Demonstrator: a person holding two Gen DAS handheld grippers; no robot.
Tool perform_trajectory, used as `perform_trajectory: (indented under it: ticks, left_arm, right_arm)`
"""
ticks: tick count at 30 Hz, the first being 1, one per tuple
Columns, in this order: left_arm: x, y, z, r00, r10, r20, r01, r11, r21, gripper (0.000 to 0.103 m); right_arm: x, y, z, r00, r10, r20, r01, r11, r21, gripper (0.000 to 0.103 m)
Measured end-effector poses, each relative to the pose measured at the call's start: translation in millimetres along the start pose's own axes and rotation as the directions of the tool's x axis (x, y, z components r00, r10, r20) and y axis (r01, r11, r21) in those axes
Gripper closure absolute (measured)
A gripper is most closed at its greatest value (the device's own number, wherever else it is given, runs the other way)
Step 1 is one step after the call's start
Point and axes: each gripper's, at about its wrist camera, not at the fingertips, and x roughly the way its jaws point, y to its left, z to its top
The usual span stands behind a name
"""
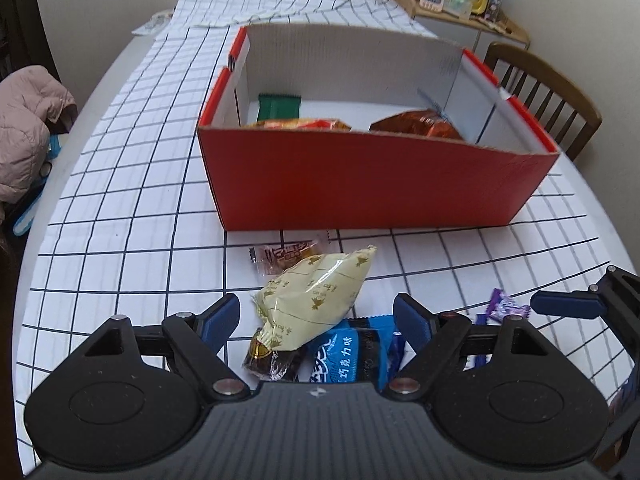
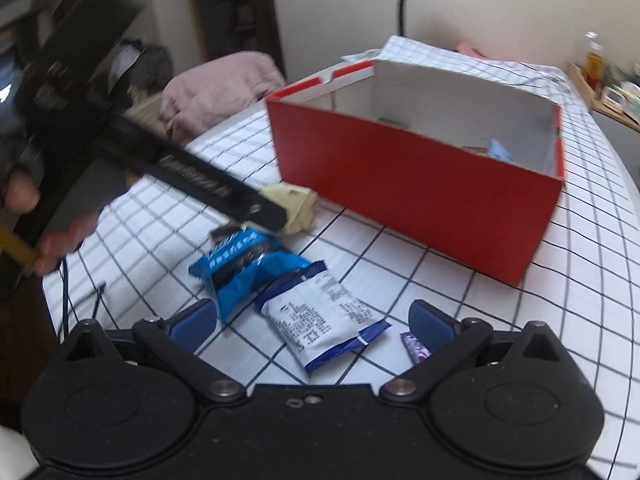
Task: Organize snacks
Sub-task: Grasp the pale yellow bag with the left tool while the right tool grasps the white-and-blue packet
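So the red cardboard box [image 1: 376, 184] sits on a white grid-pattern tablecloth [image 1: 120, 184], up around 12 o'clock from both grippers. Inside it, the left wrist view shows a green packet [image 1: 279, 106] at the back plus an orange-yellow packet [image 1: 298, 124] and a reddish-brown bag [image 1: 416, 126] against the near wall.

The left gripper [image 1: 318, 320] has its jaws spread apart, with nothing pinched; a pale yellow-green snack bag [image 1: 316, 296] lies between the blue pads, with a blue wrapped snack [image 1: 348, 356] right under it at 6 o'clock. A small clear-wrapped sweet [image 1: 286, 256] lies near the box at 11 o'clock of the bag.

The right gripper [image 2: 316, 320] is wide open too, empty, hovering over a white-and-blue packet [image 2: 324, 324]. A purple candy [image 2: 416, 346] lies just beside its right pad, at 3 o'clock of that packet. The person's hand [image 2: 48, 240] shows at 9 o'clock.
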Motion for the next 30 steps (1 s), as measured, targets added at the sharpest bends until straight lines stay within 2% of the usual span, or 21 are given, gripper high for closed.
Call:
perform_trajectory:
  ticks: [6, 12, 21, 25, 27, 28, 30]
  left_arm:
    - [19.2, 3.0, 4.8, 0.999, -0.001, -0.041, 0.001, 1.000, -0.014, 0.019]
    - [33.3, 4.4, 8.4, 0.997, -0.004, -0.074, 0.003, 1.000, -0.015, 0.019]
    - [45.2, 8.2, 9.9, 0.997, 0.003, -0.081, -0.005, 1.000, -0.026, 0.021]
    - [46.4, 9.7, 10.5, 0.997, 0.007, -0.081, -0.010, 0.999, -0.033, 0.030]
    - [46.0, 11.6, 11.2, 0.997, 0.001, -0.078, -0.005, 0.999, -0.043, 0.035]
    - [45.3, 11.8, 11.3, 0.997, 0.001, -0.076, -0.004, 0.999, -0.045, 0.036]
    - [43.2, 12.0, 11.3, 0.998, 0.004, -0.067, -0.007, 0.999, -0.049, 0.040]
  right_arm:
    - [20.3, 0.3, 2.4, 0.999, 0.014, -0.047, -0.017, 0.998, -0.062, 0.002]
    - [32.5, -2.2, 4.7, 0.996, 0.045, -0.076, -0.054, 0.992, -0.118, 0.007]
    - [47.0, -8.3, 1.0, 0.993, 0.048, -0.108, -0.061, 0.991, -0.115, 0.017]
    - [48.0, -9.0, -3.1, 0.995, 0.040, -0.096, -0.051, 0.992, -0.115, 0.024]
    - [47.1, -9.8, -3.7, 0.995, 0.036, -0.088, -0.046, 0.993, -0.109, 0.031]
    - [46.1, -10.2, -3.6, 0.996, 0.036, -0.085, -0.045, 0.994, -0.103, 0.038]
    - [44.0, -10.5, -3.7, 0.996, 0.037, -0.081, -0.044, 0.995, -0.091, 0.044]
